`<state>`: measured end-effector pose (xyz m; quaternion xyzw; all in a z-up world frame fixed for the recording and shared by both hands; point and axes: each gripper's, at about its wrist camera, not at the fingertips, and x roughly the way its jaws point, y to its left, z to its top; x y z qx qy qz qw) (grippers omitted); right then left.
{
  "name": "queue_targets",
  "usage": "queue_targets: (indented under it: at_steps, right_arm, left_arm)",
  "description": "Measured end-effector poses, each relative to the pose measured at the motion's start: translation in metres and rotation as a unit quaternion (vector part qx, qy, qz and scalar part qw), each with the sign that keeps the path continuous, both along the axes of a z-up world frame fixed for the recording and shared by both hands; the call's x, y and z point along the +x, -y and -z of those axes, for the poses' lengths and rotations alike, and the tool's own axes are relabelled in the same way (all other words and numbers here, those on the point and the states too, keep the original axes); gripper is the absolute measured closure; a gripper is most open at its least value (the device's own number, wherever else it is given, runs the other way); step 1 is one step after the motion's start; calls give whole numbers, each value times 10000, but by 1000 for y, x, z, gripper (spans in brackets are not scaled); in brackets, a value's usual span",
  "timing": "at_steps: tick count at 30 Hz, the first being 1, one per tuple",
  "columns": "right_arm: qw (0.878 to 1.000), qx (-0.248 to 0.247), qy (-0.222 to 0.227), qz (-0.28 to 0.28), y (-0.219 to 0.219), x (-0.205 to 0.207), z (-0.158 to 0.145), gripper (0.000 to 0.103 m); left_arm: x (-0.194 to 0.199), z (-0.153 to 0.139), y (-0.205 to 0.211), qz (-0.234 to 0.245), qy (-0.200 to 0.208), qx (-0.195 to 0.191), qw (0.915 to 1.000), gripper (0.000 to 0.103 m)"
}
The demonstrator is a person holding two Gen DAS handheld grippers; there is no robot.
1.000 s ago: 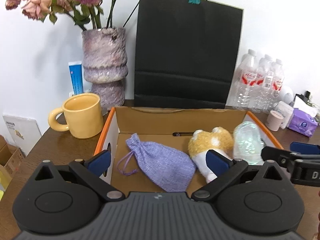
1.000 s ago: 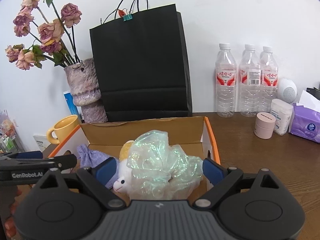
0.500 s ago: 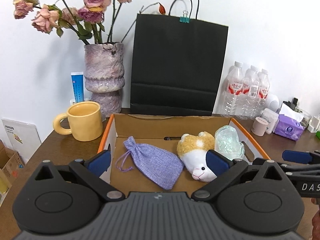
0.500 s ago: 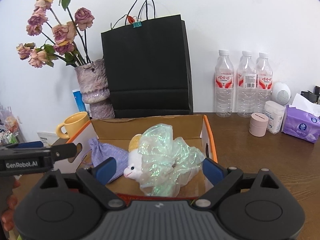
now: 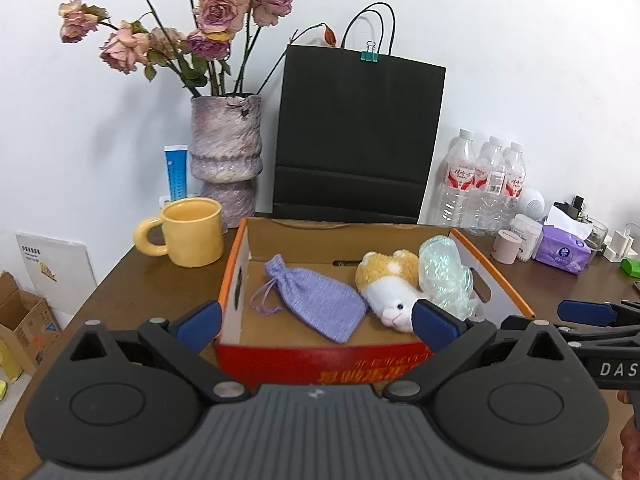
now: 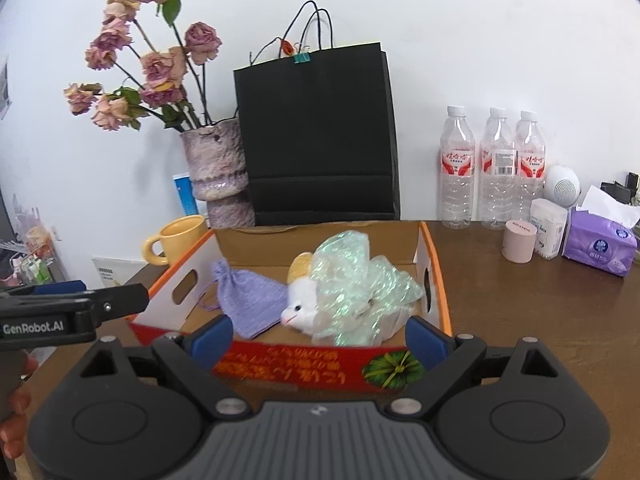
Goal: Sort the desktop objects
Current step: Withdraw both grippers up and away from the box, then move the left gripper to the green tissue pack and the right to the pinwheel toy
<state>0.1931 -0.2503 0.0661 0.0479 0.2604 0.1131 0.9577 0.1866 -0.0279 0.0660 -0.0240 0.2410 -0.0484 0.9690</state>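
- Brown desk (image 6: 520, 320) against white wall; black paper bag (image 5: 356, 136), vase (image 5: 226, 152) w/ dried roses far side, 3 water bottles (image 6: 494, 168) far right, yellow mug (image 5: 192, 236) left of box.
- Cardboard box (image 5: 320, 364) mid-desk holds purple pouch (image 5: 316, 304) left, plush toy (image 5: 390, 288) center, iridescent plastic bag (image 6: 360, 288) right, touching plush.
- Left gripper (image 5: 316, 322) spread wide, empty, at box's near wall.
- Right gripper (image 6: 318, 336) spread too, empty, just short of near wall.

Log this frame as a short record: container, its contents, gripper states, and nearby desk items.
container: open cardboard box on desk
contents: purple drawstring pouch, plush toy, iridescent plastic bag
left gripper: open, empty, in front of box
right gripper: open, empty, in front of box
beside box: yellow mug, flower vase, black paper bag, three water bottles
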Motion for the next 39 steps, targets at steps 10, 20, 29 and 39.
queue_targets:
  at_steps: [10,20,29,39]
  right_arm:
    - [9994,-51,-32,-336,-22,-37,4,10]
    - [9968,-80,-101,-792,-50,-72,8,10]
    - [9931,-211,-146,-1142,-75,-97,14,10]
    - [9898,-347,-355,-1337,-91,-111,29,10]
  left_arm:
    - [-41,-4,-21,-73,93,82,9999,0]
    - [-79,-4,-42,-202,120,33,9997,0]
    - [-104,3,-58,-316,49,-98,9994,0]
    - [-117,27,-70,-369,-253,1,9990,0]
